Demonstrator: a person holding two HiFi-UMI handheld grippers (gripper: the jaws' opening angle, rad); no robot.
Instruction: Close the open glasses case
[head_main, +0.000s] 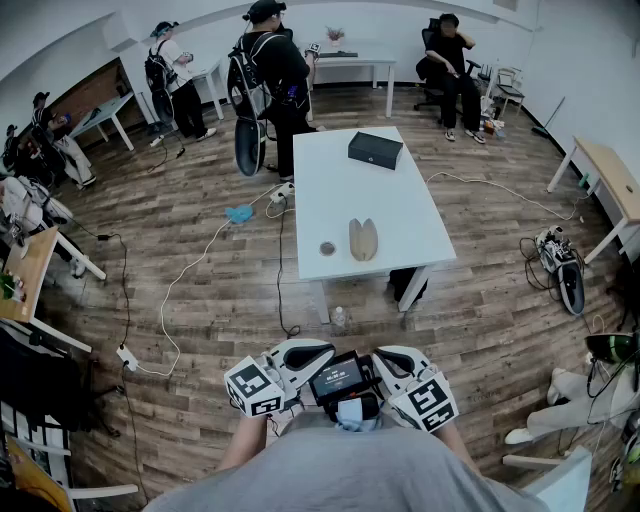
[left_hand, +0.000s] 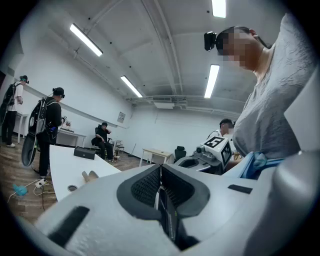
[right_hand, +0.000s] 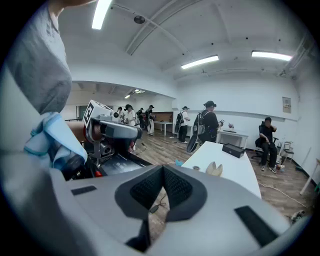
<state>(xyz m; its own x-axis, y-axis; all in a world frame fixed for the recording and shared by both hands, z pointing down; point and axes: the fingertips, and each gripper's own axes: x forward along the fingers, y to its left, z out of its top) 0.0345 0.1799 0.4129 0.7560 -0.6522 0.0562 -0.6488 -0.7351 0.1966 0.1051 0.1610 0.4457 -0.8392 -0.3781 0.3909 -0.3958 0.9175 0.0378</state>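
Head view: left gripper (head_main: 318, 352) and right gripper (head_main: 384, 360) at person's chest, well apart from open glasses case (head_main: 363, 239) on white table (head_main: 400, 190).
Left gripper view: jaws pressed together, nothing held.
Right gripper view: jaws together, empty.

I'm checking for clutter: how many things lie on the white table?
3: a black box at the far end, the open glasses case toward the near end, and a small round thing just left of the case. Nothing seems hidden.

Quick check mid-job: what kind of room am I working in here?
Probably a lab or recording workroom: white table on wood floor, cables trailing across it, and other people wearing backpacks.
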